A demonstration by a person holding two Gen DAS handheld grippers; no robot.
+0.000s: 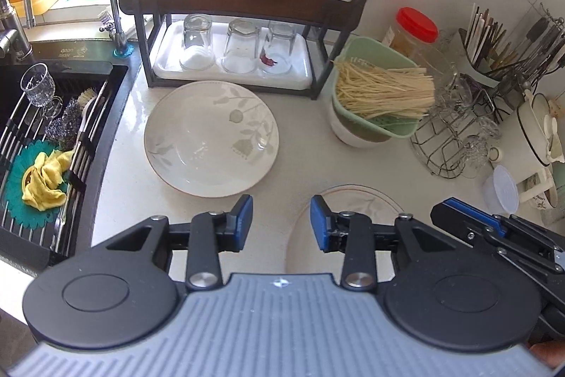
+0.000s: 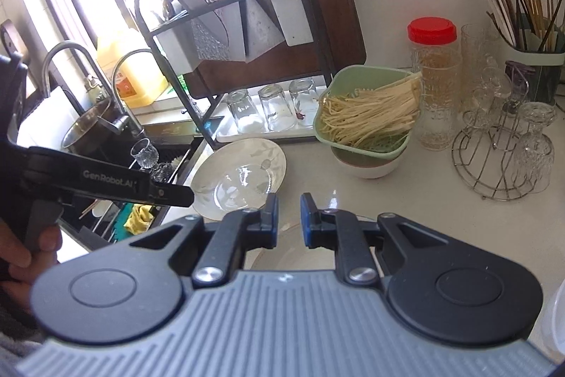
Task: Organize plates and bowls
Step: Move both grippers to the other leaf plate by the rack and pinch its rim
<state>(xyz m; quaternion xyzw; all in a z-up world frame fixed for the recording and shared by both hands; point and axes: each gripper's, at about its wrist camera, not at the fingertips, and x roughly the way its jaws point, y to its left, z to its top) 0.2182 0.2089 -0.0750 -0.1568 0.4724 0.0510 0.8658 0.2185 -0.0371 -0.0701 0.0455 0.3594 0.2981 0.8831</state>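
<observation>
A large white plate [image 1: 212, 140] [image 2: 243, 175] with a grey leaf pattern lies flat on the counter in front of the dish rack. A second plate [image 1: 353, 211] [image 2: 300, 253] with a thin brown rim lies nearer, partly hidden under both grippers. My left gripper [image 1: 281, 221] [image 2: 183, 195] hovers open between the two plates, nothing between its blue pads. My right gripper [image 2: 288, 218] [image 1: 438, 211] hangs over the near plate, its pads shut to a narrow slit and holding nothing. A white bowl [image 1: 353, 138] [image 2: 374, 166] sits under a green strainer [image 1: 374, 94] of noodles.
The black sink [image 1: 53, 115] at the left holds a rack, a stemmed glass and a yellow cloth. A dark dish rack [image 1: 317, 66] stands over a white tray [image 1: 233, 75] of upturned glasses. A red-lidded jar [image 2: 432, 66], a wire glass stand [image 2: 494, 158] and a chopstick holder [image 2: 533, 66] crowd the right.
</observation>
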